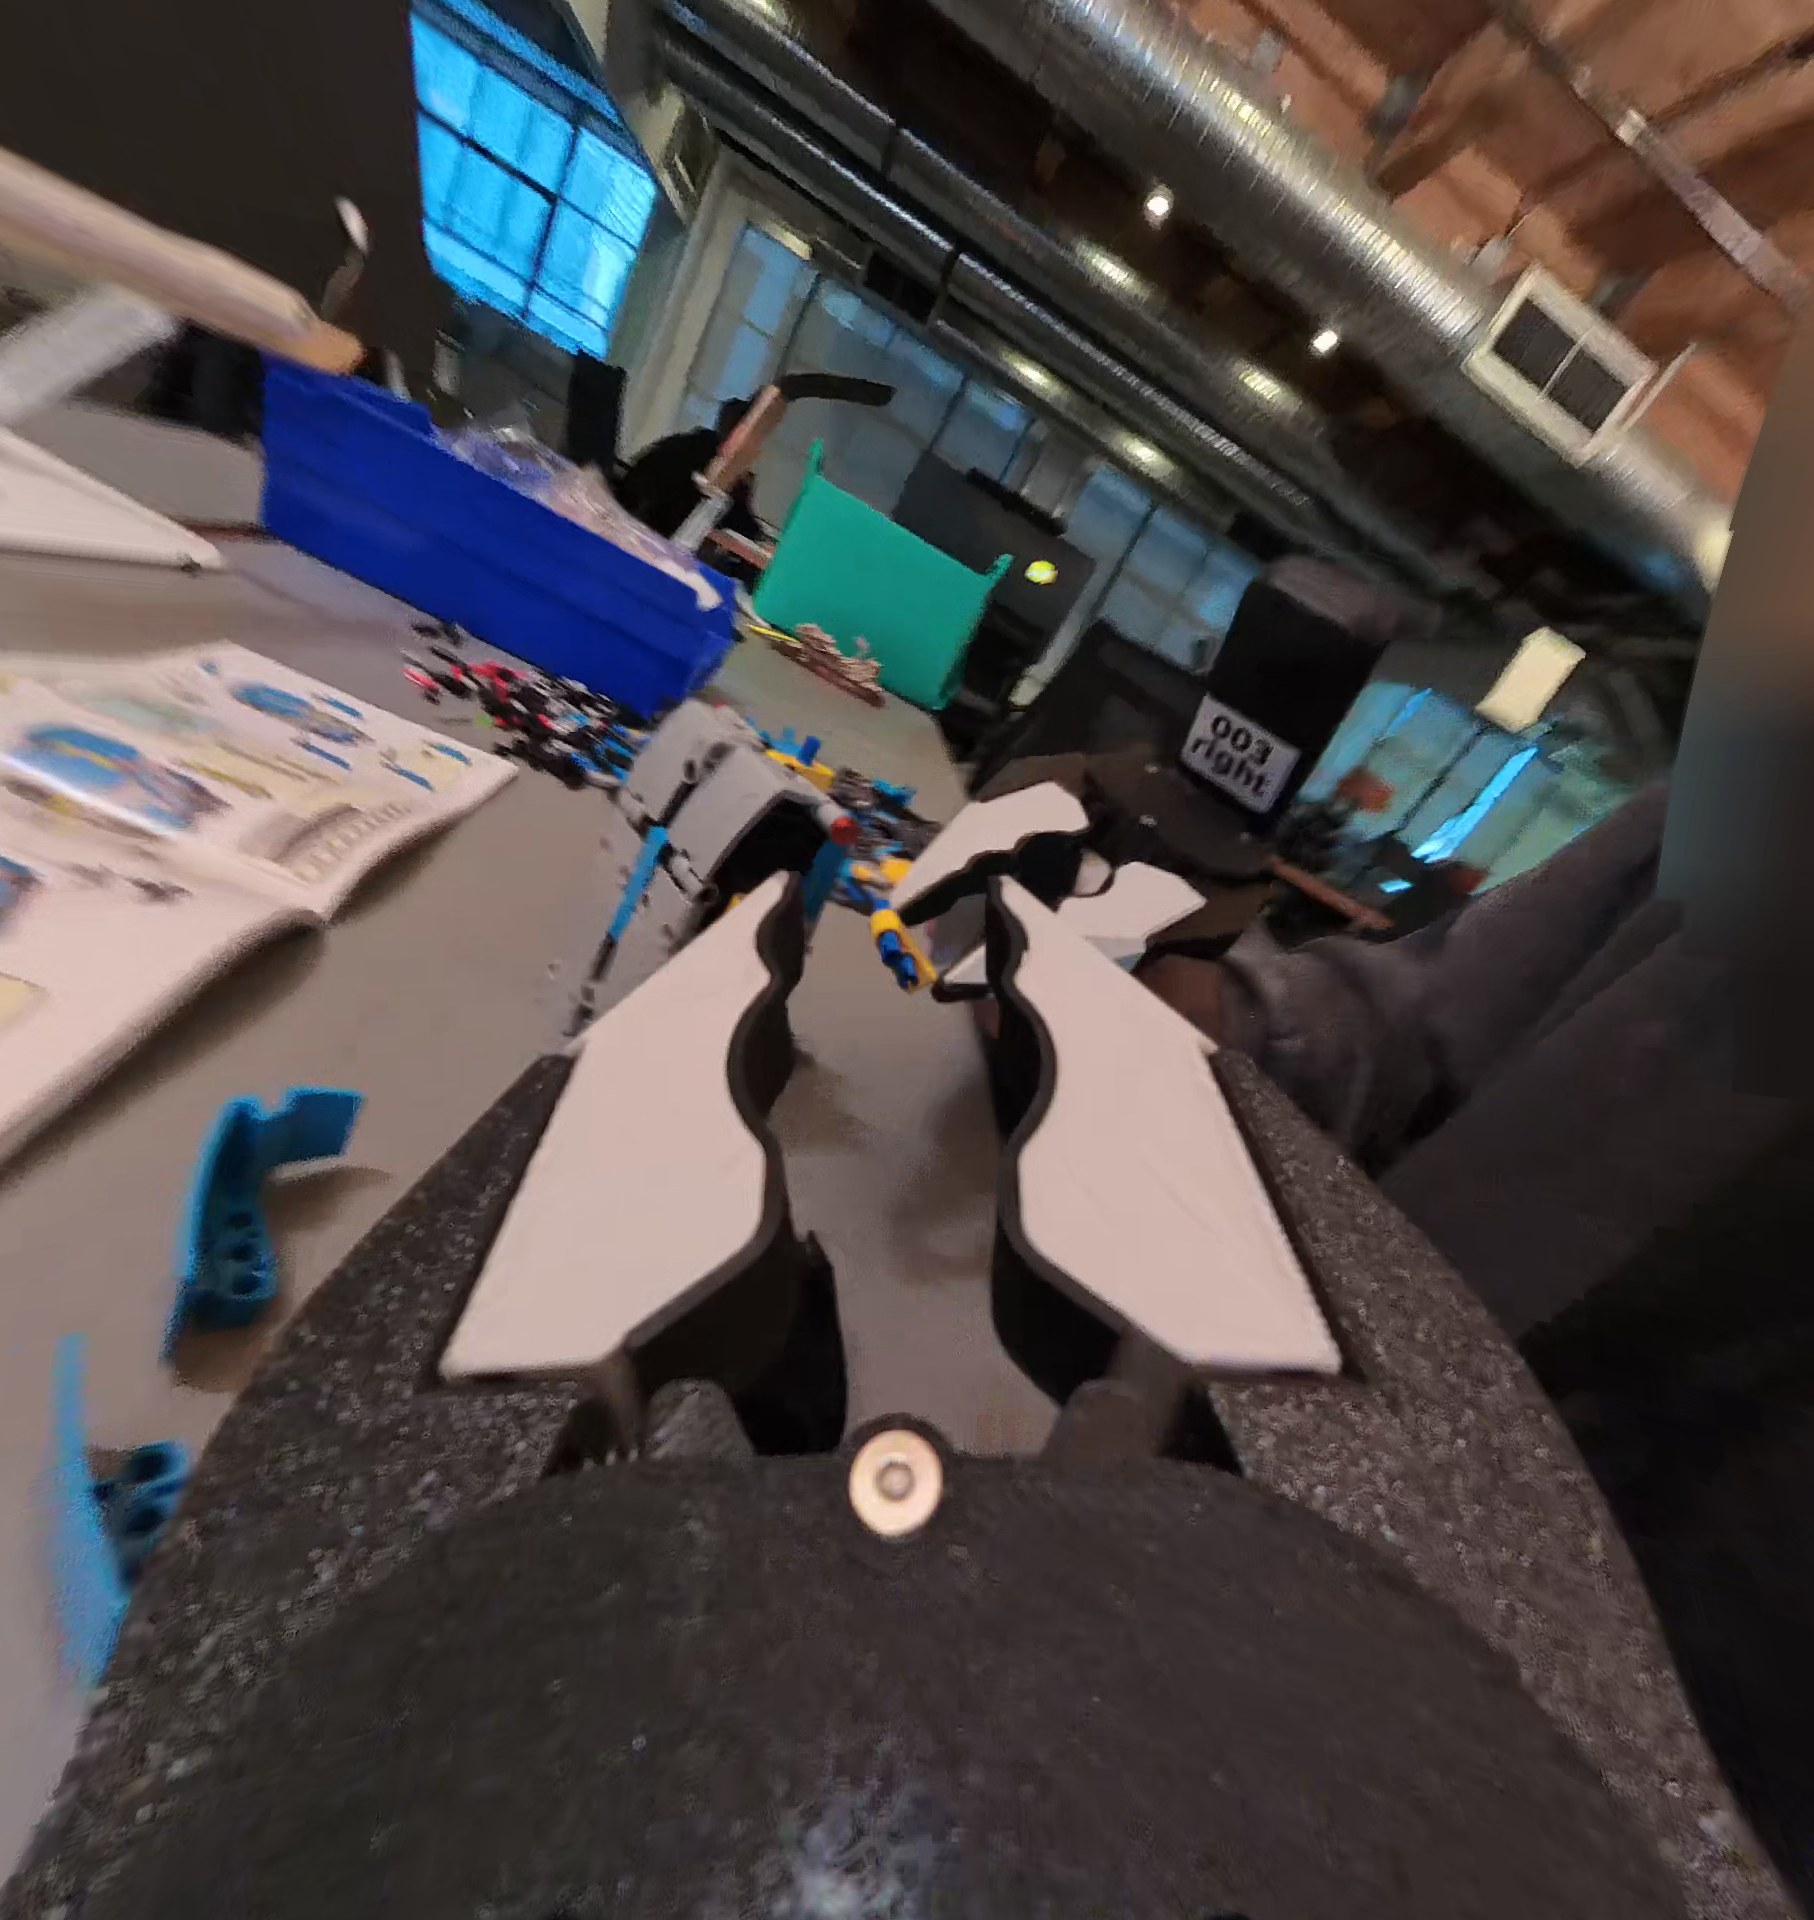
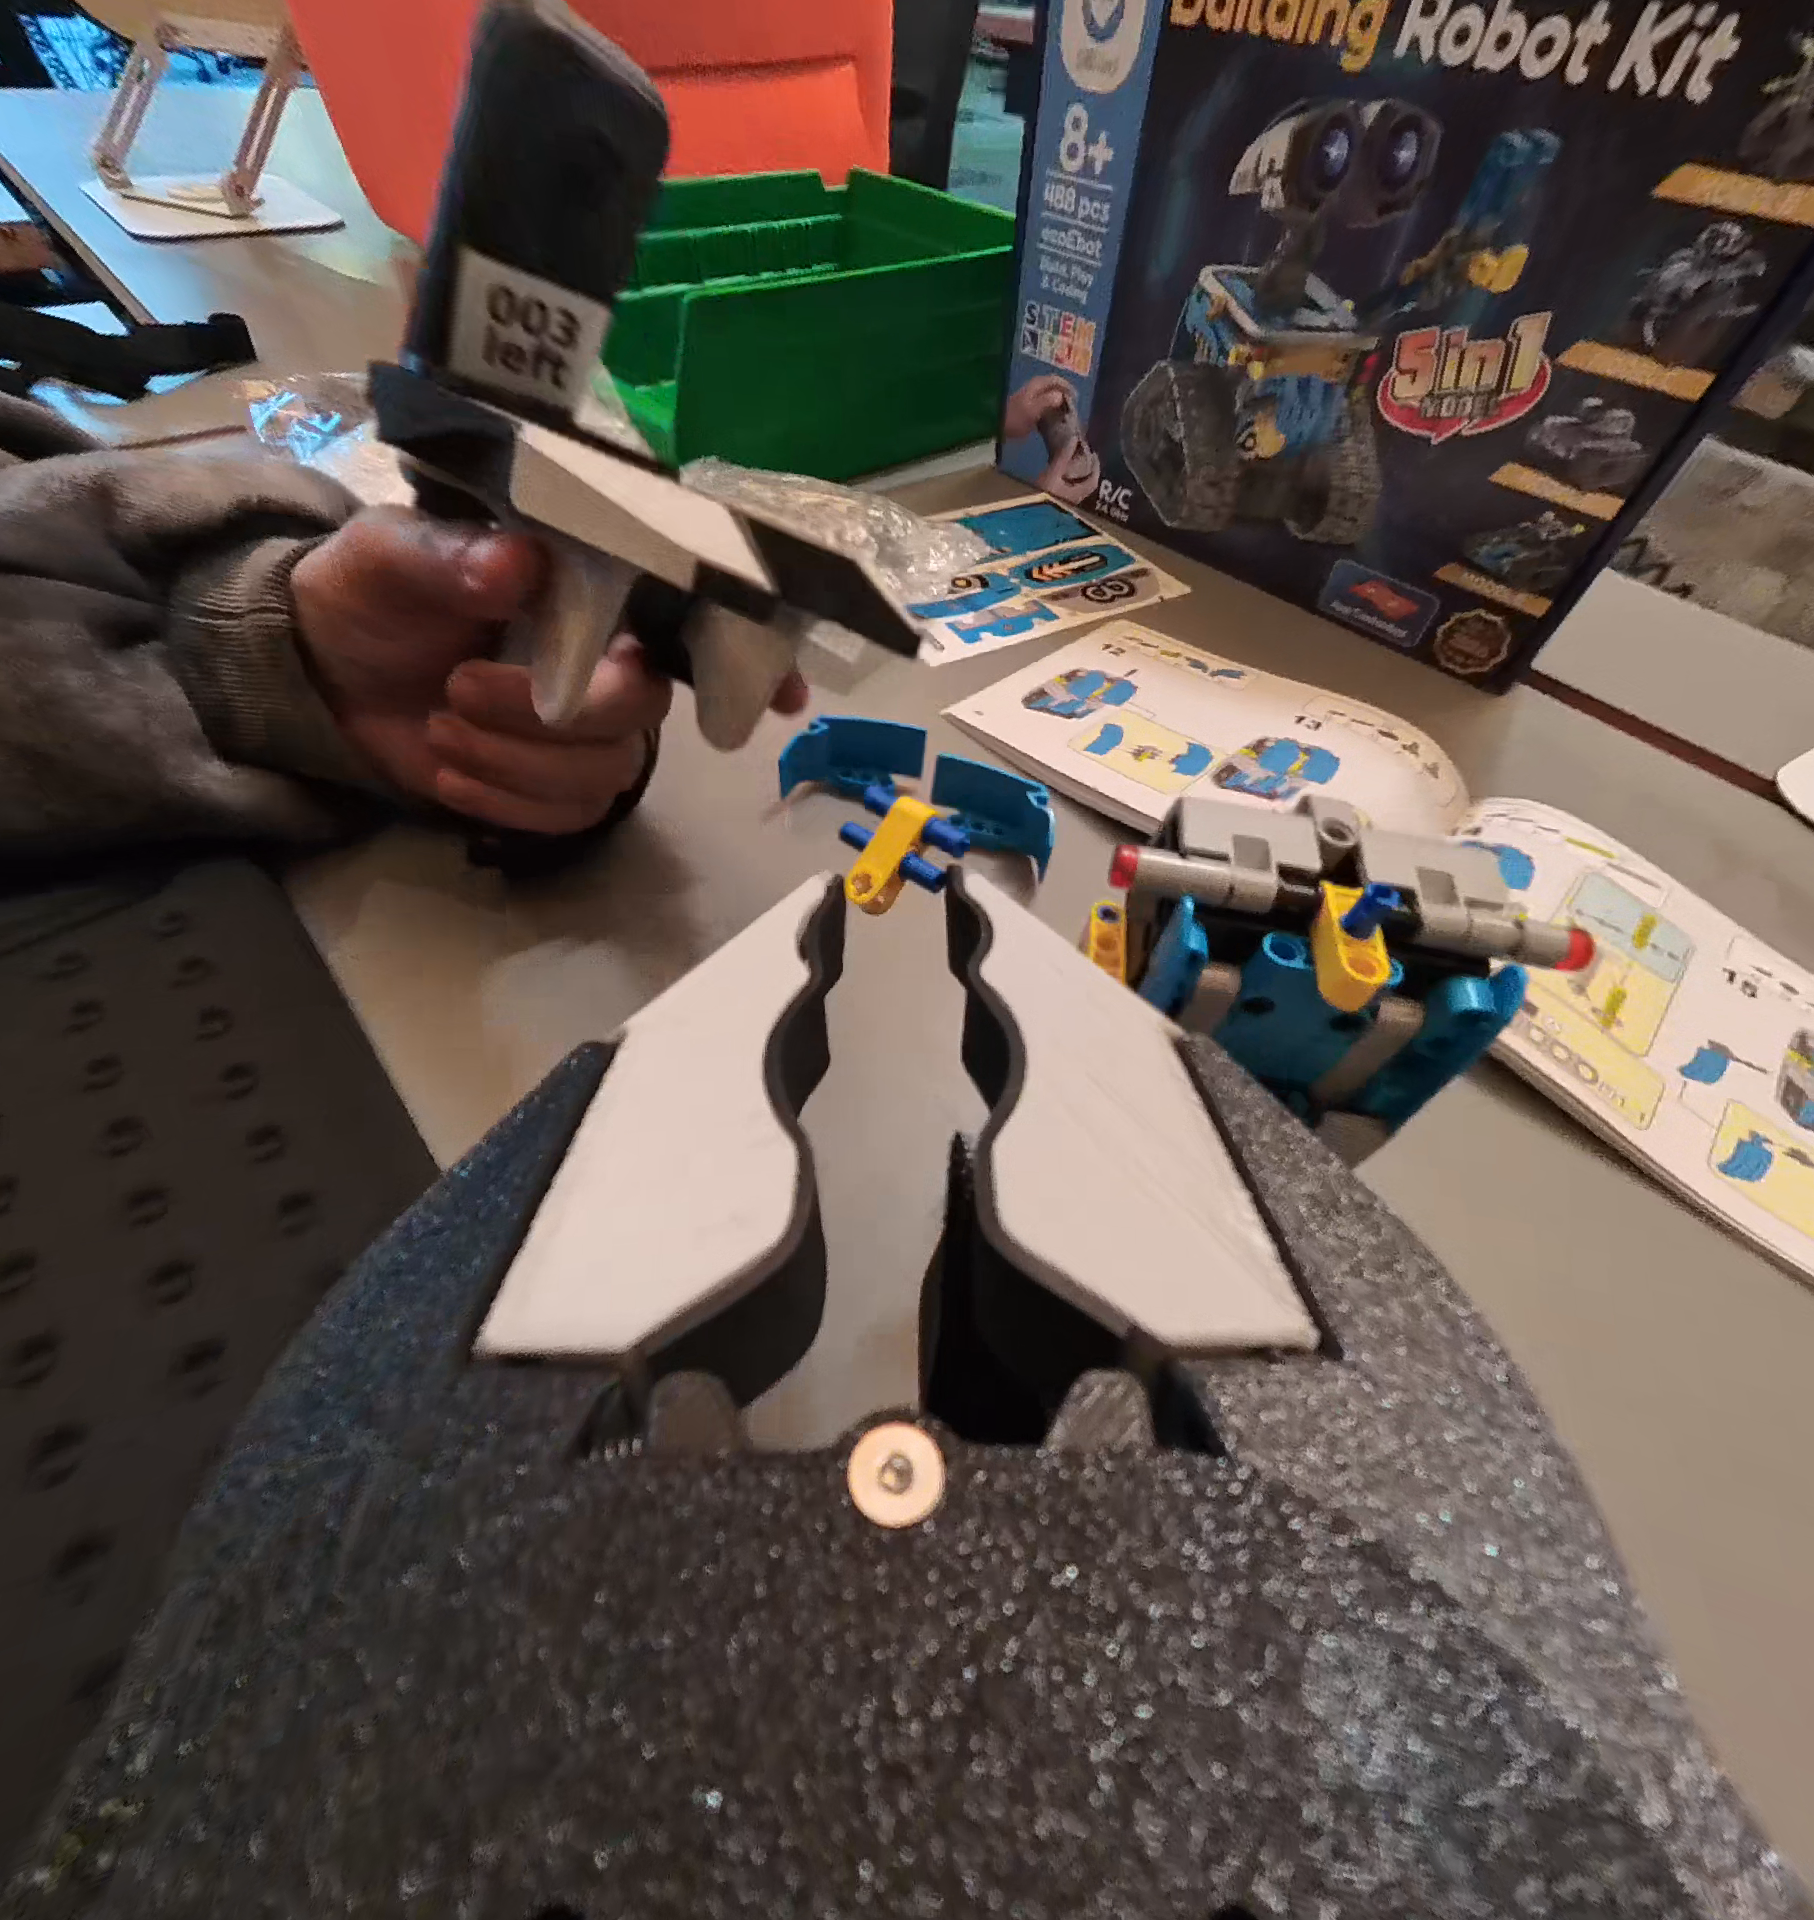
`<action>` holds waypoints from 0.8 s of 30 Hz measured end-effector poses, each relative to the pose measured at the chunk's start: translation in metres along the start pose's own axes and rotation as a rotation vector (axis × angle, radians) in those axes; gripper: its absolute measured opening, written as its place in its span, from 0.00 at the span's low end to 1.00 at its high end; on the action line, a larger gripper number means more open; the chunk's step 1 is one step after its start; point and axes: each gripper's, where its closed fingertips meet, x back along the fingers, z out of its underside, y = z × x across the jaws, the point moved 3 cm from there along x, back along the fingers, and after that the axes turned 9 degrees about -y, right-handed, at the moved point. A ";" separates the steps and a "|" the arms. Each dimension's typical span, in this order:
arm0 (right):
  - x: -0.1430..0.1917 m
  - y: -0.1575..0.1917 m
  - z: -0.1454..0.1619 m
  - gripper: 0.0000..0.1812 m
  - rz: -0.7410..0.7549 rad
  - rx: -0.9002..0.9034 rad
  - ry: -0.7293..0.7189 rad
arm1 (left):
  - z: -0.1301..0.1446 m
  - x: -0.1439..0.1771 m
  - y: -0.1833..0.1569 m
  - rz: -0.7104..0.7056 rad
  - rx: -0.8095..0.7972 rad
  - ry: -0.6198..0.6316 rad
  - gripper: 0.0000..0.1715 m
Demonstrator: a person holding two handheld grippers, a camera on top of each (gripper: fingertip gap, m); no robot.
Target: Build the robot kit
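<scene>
My right gripper (image 2: 895, 888) is shut on a small yellow connector with blue pins (image 2: 895, 844), held at its fingertips above the grey table (image 2: 529, 987). The connector also shows in the left wrist view (image 1: 898, 940), at the tips of the right gripper (image 1: 918, 914). My left gripper (image 1: 892, 894) is open and empty, low over the table, pointing at the right gripper. In the right wrist view the left gripper (image 2: 654, 686) is held in a person's hand with its fingers apart. A part-built grey, blue and yellow model (image 2: 1318, 935) stands right of my right gripper.
Two blue curved panels (image 2: 991, 800) lie just beyond the connector. An open instruction booklet (image 2: 1194, 727), the kit box (image 2: 1402, 312), a green bin (image 2: 830, 312), a sticker sheet (image 2: 1038, 571) and a plastic bag (image 2: 830, 509) lie behind. A blue bin (image 1: 487, 551) and loose small parts (image 1: 529, 696) are farther off. There is about 5 cm between the tips of the two grippers.
</scene>
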 end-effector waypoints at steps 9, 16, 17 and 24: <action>-0.008 -0.001 0.016 0.11 -0.078 -0.080 0.079 | -0.042 0.058 0.049 -0.528 -0.594 0.047 0.15; -0.018 -0.004 0.035 0.11 -0.092 -0.133 0.192 | -0.024 0.067 0.078 -0.590 -0.357 0.162 0.15; -0.019 -0.004 0.036 0.11 -0.100 -0.144 0.197 | -0.025 0.068 0.078 -0.589 -0.356 0.157 0.15; -0.023 -0.005 0.040 0.10 -0.172 -0.267 0.203 | -0.021 0.066 0.081 -0.537 -0.280 0.177 0.15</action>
